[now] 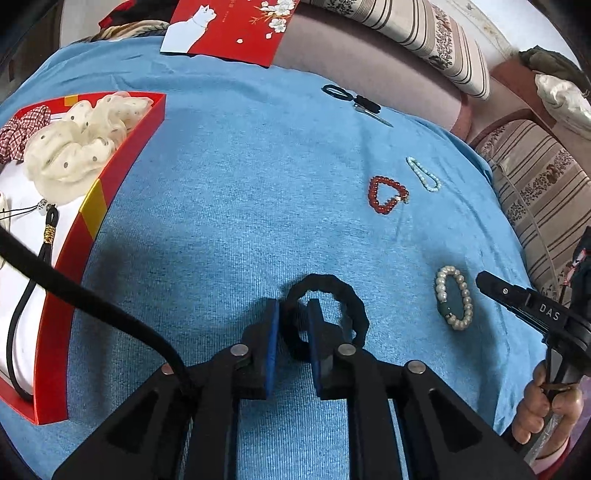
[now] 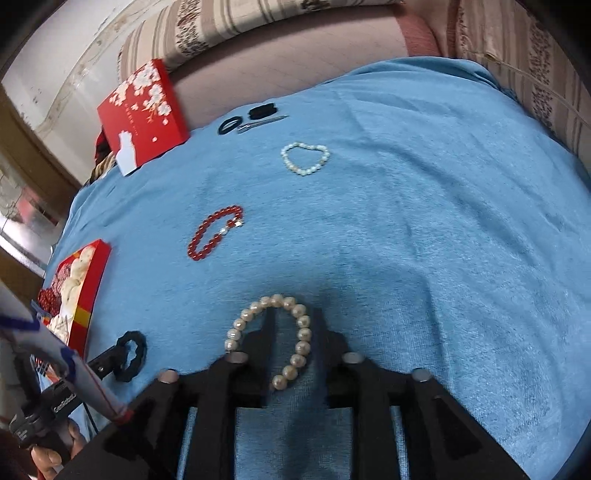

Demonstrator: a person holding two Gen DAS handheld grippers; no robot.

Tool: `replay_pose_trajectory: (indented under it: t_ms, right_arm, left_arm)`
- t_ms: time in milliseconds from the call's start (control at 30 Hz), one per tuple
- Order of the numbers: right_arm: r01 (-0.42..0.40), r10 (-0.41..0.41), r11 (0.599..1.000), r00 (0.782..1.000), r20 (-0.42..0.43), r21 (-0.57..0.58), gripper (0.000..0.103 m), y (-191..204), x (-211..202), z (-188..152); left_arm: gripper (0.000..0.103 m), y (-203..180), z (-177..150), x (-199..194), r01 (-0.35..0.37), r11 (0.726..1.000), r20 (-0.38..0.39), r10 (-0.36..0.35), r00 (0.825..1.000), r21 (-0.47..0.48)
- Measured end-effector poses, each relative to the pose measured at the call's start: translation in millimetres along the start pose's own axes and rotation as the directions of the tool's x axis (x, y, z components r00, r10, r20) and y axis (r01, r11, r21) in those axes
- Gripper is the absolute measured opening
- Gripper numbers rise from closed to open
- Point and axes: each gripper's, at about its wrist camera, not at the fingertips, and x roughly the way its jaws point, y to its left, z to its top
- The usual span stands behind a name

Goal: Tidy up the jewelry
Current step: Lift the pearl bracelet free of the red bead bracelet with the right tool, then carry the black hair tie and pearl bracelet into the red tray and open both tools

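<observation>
- My left gripper (image 1: 293, 314) straddles one side of the black hair tie (image 1: 325, 317), one finger outside the ring and one through its middle; the jaws stand a little apart and the pads do not look pressed on it, so I count it as not yet gripped.
- My right gripper (image 2: 293, 325) is spread over the pearl bracelet (image 2: 275, 339), with the right-hand run of beads lying between the fingers and untouched.
- Both pieces lie flat on the blue cloth (image 2: 424, 240).
- To do this well, I judge each gripper should settle until the fingertips meet the cloth, then close squarely on one strand, so the beads cannot roll out sideways.
- Further off lie the red bead bracelet (image 1: 388, 194), a pale green bead bracelet (image 1: 424, 173) and dark hair clips (image 1: 351, 98).
- The red box (image 1: 110, 177), at my left, already holds scrunchies and a black cord; it seems the destination.
- Its lid (image 1: 229, 27) rests at the cloth's far edge.
</observation>
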Motion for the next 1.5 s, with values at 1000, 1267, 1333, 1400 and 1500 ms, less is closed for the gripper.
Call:
replay_pose_trajectory:
  t_ms: [1000, 1267, 1333, 1400, 1500]
  right_arm:
    - [0.196, -0.200, 0.958, 0.980, 0.002, -0.209, 0.035, 35.1, 25.8, -21.4]
    - [0.183, -0.181, 0.955, 0.983, 0.033, -0.231, 0.011, 45.1, 22.8, -23.4]
    - [0.159, -0.149, 0.963, 0.987, 0.060, -0.218, 0.011, 43.9, 13.2, -23.8]
    - [0.159, -0.141, 0.962, 0.985, 0.095, -0.220, 0.011, 47.6, 4.6, -25.0]
    - [0.139, -0.109, 0.967, 0.983, 0.146, -0.214, 0.010, 54.3, -8.6, -23.0]
  left_arm:
    - [0.038, -22.9, 4.4, 9.7, -0.063, 0.990, 0.022, 0.061, 0.998, 0.122]
    - [0.006, -15.0, 4.8, 4.7, -0.049, 0.996, 0.020, 0.047, 0.999, 0.074]
    - [0.006, -15.4, 3.8, -2.8, -0.038, 0.997, 0.035, 0.035, 0.999, 0.062]
    - [0.006, -16.6, 5.1, -17.1, -0.029, 0.997, 0.068, 0.024, 0.997, 0.067]
    - [0.006, -14.3, 9.3, -43.1, -0.007, 0.998, 0.128, -0.001, 0.992, 0.058]
